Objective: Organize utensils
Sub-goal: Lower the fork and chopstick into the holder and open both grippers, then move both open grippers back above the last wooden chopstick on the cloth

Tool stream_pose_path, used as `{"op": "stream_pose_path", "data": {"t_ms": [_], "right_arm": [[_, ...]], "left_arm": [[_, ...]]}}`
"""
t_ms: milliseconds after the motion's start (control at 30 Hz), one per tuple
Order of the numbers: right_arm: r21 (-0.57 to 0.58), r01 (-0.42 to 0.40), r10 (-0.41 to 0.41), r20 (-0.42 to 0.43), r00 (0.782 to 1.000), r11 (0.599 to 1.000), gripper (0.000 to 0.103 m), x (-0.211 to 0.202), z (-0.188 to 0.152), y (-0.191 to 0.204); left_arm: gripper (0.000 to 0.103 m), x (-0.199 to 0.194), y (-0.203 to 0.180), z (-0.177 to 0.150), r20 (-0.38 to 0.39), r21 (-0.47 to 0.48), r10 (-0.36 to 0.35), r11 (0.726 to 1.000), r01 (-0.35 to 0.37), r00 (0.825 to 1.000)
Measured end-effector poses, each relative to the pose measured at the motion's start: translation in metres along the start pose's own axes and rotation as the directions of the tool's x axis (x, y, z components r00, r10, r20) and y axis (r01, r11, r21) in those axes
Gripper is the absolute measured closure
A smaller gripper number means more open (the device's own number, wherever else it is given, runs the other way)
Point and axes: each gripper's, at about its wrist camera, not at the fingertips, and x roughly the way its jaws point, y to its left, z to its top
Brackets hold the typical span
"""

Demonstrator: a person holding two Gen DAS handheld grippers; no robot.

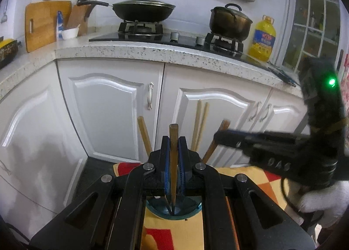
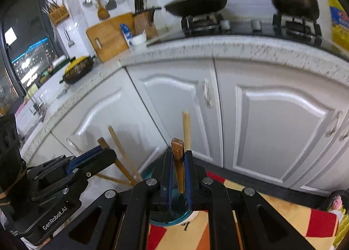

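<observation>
A teal cup [image 1: 174,211] stands on a red, orange and yellow cloth [image 1: 174,234] and holds several wooden chopsticks. My left gripper [image 1: 173,141] is shut on one brown chopstick [image 1: 173,152] that stands upright with its tip in the cup. My right gripper [image 2: 179,156] is shut on another brown chopstick [image 2: 178,158] over the same cup [image 2: 172,217]. It also shows in the left wrist view [image 1: 220,137], closed on a slanted chopstick [image 1: 214,143]. The left gripper shows in the right wrist view [image 2: 104,152]. Other pale chopsticks [image 1: 199,123] lean in the cup.
White cabinet doors [image 1: 104,108] stand close behind the cup under a speckled counter [image 1: 152,51]. On it are a wok [image 1: 144,9], a pot [image 1: 231,21], an oil bottle [image 1: 262,39] and a cutting board [image 1: 43,23]. A wall rack holds chopsticks [image 2: 57,13].
</observation>
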Motion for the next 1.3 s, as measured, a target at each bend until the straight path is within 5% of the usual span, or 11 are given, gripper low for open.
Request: {"op": "stream_pose_path", "data": {"t_ms": [133, 233, 367, 567, 1300], "right_arm": [[0.054, -0.033, 0.037, -0.061, 0.997, 0.998, 0.093, 0.019, -0.009, -0.012], [0.104, -0.051, 0.057, -0.052, 0.997, 0.993, 0.084, 0.017, -0.013, -0.021], [0.122, -0.060, 0.065, -0.042, 0.997, 0.991, 0.077, 0.008, -0.020, -0.027], [0.103, -0.042, 0.047, -0.047, 0.998, 0.994, 0.073, -0.008, -0.037, -0.026], [0.130, 0.122, -0.121, -0.019, 0.993, 0.984, 0.064, -0.070, -0.111, -0.027]], "left_arm": [[0.097, 0.000, -0.001, 0.002, -0.013, -0.019, -0.011, 1.000, 0.010, 1.000], [0.096, -0.001, 0.000, 0.001, -0.015, -0.022, -0.011, 1.000, 0.011, 1.000], [0.078, -0.002, 0.004, 0.002, -0.027, -0.048, -0.013, 0.999, 0.012, 1.000], [0.066, -0.015, -0.001, -0.002, -0.011, -0.036, 0.001, 0.999, -0.001, 1.000], [0.058, -0.031, -0.052, -0.063, -0.070, 0.034, 0.092, 0.995, -0.090, 0.993]]}}
